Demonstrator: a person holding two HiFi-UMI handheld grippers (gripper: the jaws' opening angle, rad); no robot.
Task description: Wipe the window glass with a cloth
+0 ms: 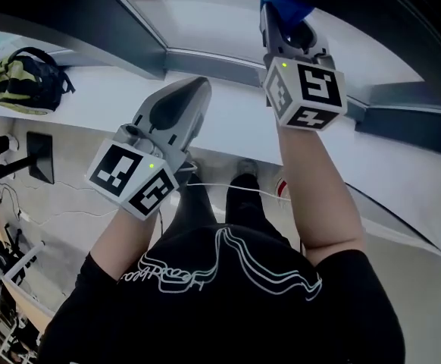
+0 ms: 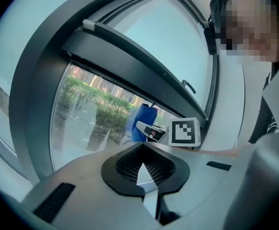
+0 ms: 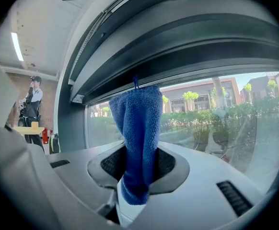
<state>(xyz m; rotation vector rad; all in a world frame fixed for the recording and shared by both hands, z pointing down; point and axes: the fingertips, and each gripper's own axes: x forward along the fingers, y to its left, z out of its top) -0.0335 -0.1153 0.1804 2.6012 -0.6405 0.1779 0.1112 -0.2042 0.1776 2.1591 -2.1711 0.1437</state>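
No words or numbers can be read anywhere.

The only signs are black and white square patterns, and they are shapes, not letters. In the head view the left cube [image 1: 133, 180] with these squares sits at the middle left of the frame, on the left gripper [image 1: 196, 89]. The right cube [image 1: 305, 93] sits at the upper right, on the right gripper [image 1: 283, 14]. The left gripper view shows one square of the right cube too, at the middle right of the frame. On the black shirt [image 1: 228, 317], at the bottom of the head view, there is curly white writing [image 1: 167, 279], too loopy to read.
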